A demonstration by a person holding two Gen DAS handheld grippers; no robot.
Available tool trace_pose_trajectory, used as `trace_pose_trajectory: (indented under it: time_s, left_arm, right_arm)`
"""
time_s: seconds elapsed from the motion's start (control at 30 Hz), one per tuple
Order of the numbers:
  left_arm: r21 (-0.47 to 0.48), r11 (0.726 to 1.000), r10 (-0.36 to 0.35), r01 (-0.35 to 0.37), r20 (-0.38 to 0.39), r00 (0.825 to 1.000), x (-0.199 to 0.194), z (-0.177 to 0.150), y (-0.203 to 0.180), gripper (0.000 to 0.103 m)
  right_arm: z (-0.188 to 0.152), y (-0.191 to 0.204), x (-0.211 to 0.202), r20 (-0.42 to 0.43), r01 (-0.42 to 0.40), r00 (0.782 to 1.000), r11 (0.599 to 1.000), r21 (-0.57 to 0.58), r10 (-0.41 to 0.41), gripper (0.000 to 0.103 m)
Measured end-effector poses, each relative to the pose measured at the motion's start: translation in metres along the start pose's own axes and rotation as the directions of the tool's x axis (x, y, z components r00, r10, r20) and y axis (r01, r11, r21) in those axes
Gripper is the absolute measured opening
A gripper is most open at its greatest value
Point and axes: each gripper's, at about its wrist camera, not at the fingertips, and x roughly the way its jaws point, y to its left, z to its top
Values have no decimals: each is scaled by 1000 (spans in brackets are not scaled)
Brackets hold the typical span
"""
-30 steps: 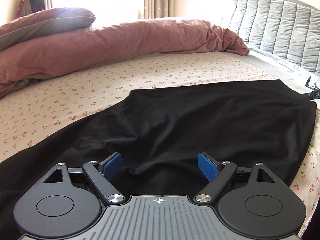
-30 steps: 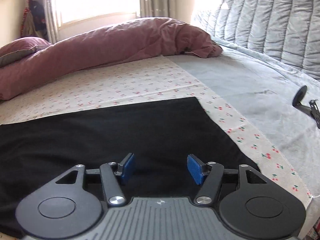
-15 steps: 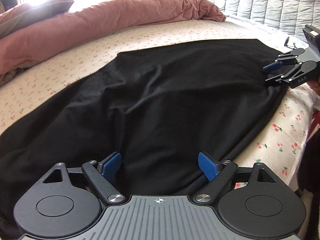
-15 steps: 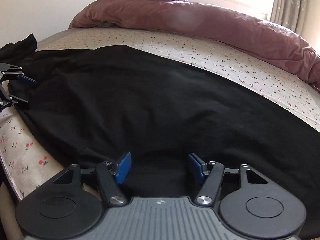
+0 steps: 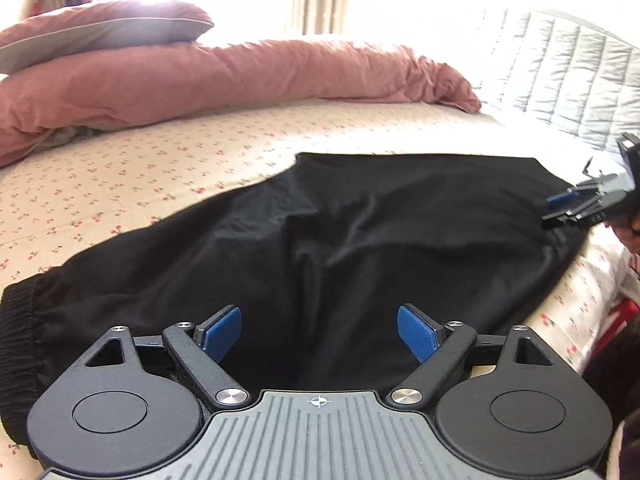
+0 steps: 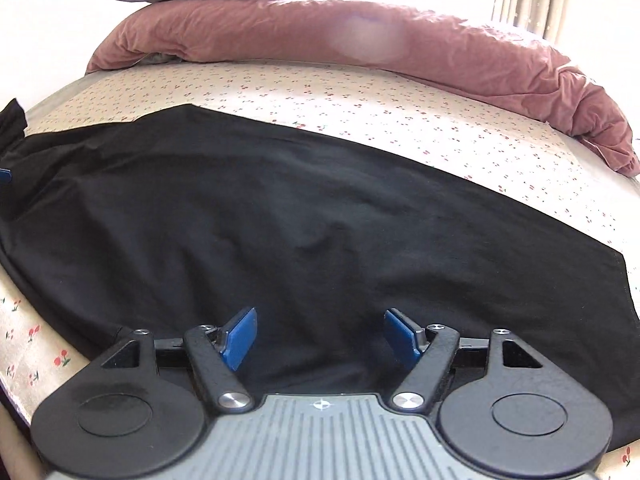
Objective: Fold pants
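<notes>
Black pants (image 5: pixel 360 248) lie spread flat across the cherry-print bed sheet, with the ribbed elastic waistband (image 5: pixel 20 332) at the left. They also fill the right wrist view (image 6: pixel 280 220). My left gripper (image 5: pixel 319 334) is open and empty, low over the pants' near edge by the waistband end. My right gripper (image 6: pixel 319 336) is open and empty over the pants' near edge toward the other end. It also shows at the far right of the left wrist view (image 5: pixel 576 208), at the pants' edge.
A rolled pink duvet (image 5: pixel 224 80) and a pillow (image 5: pixel 100 32) lie along the far side of the bed. A quilted grey headboard (image 5: pixel 568 76) stands at the right. The bed's near edge (image 6: pixel 24 340) runs just below the pants.
Both views have swung. The left gripper has shifted toward the waistband end, which now shows. The right gripper stays over the near edge. Both jaws remain open.
</notes>
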Motion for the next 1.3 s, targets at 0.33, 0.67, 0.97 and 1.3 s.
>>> trace_pose_trajectory:
  time_s: [0.33,0.67,0.97,1.3]
  left_arm:
    - [104,991,104,-84,-204,973,24,-12,10,95]
    - [-13,993,113,-114,-52,992,6,6,-19,97]
    - [-214,970,111,-118,-47,993,37,35,-39,101]
    - [-282,955,65,-87,-89,994,68,50,-56,102]
  right_arm:
    - [1,-16,18,-41,80,996,996,45,-78,80]
    - [-1,-87,-17,20,266,957,903,339,-289,82]
    - [-49,-180,-44,-127,489,824,579,652,-552,83]
    - [-92,-223,-44,-245,520,797,422,743,-551,73]
